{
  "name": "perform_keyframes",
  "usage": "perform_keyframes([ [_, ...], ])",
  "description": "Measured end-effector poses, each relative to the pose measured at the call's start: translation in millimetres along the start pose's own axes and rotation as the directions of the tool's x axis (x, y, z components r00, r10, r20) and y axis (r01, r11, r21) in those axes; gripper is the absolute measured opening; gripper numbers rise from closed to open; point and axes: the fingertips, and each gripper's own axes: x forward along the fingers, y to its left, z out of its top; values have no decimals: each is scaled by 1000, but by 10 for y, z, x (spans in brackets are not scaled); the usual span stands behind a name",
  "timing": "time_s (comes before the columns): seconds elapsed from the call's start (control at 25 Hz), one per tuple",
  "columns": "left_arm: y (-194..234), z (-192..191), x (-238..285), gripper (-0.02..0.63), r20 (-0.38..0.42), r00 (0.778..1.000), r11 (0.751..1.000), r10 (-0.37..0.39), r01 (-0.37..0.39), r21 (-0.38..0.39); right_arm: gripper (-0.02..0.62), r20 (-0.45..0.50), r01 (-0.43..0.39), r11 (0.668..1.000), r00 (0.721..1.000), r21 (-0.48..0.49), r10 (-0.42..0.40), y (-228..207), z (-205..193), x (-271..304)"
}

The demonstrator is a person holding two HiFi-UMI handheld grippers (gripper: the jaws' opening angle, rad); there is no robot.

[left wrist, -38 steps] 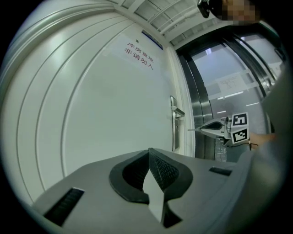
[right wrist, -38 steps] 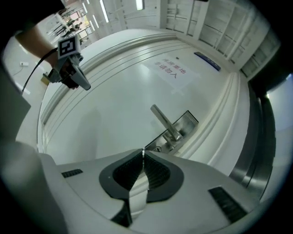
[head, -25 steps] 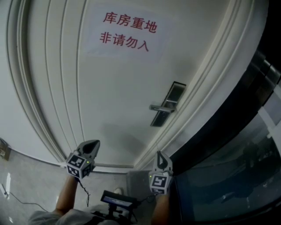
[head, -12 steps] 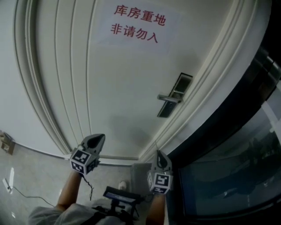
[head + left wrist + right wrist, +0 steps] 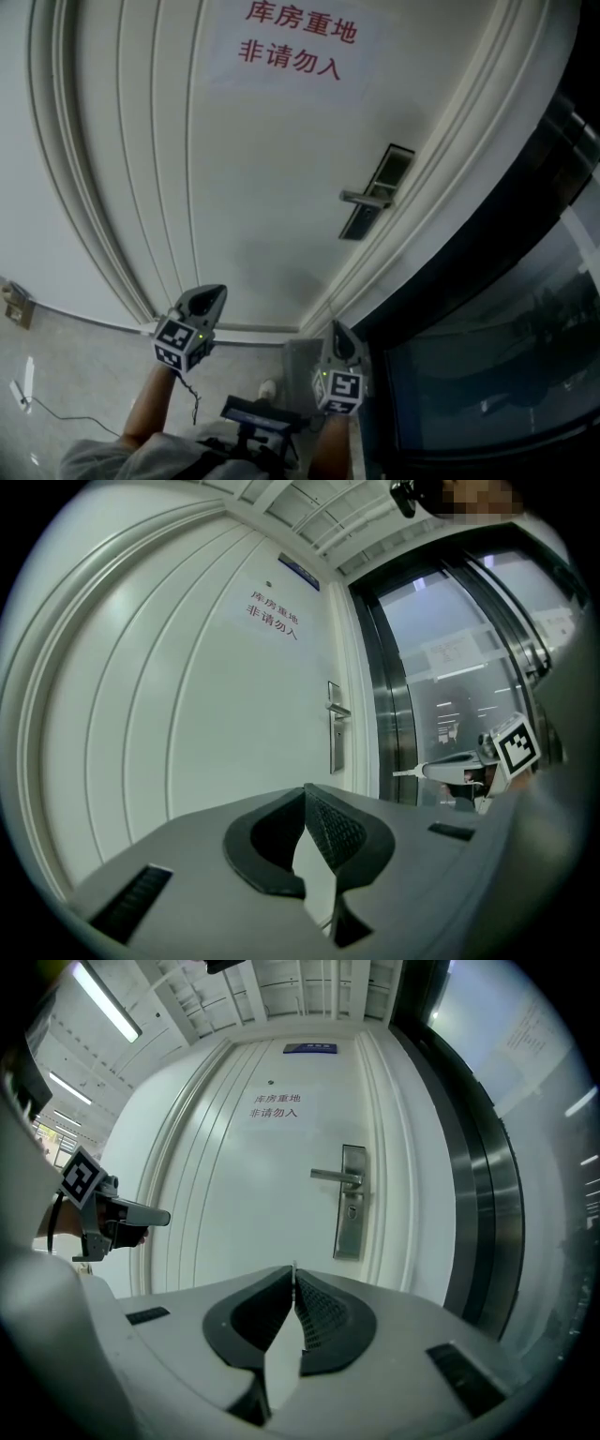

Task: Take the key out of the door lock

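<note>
On the white door point(image 5: 272, 1185), below the handle point(image 5: 336, 1177), sits the lock plate point(image 5: 352, 1218); the key is too small for me to see. My right tool point(image 5: 294, 1271) and left tool point(image 5: 305, 789) are clenched on nothing, well apart from it. A red-lettered notice point(image 5: 289, 47) hangs higher up.

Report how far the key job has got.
Done: nothing that shows. In hand: the left gripper and the right gripper are both shut and empty, held low and well short of the door. Left: reach the lock plate under the handle, grip the key and pull it out. The key itself is too small to make out from here.
</note>
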Motion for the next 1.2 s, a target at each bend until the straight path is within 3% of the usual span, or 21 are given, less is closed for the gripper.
perform_keyframes([
  [1.2,35,-2,-38,8,1,1000,1000,-5,5,5,20,7,-12,1000,1000,3,12,92,0,-46],
])
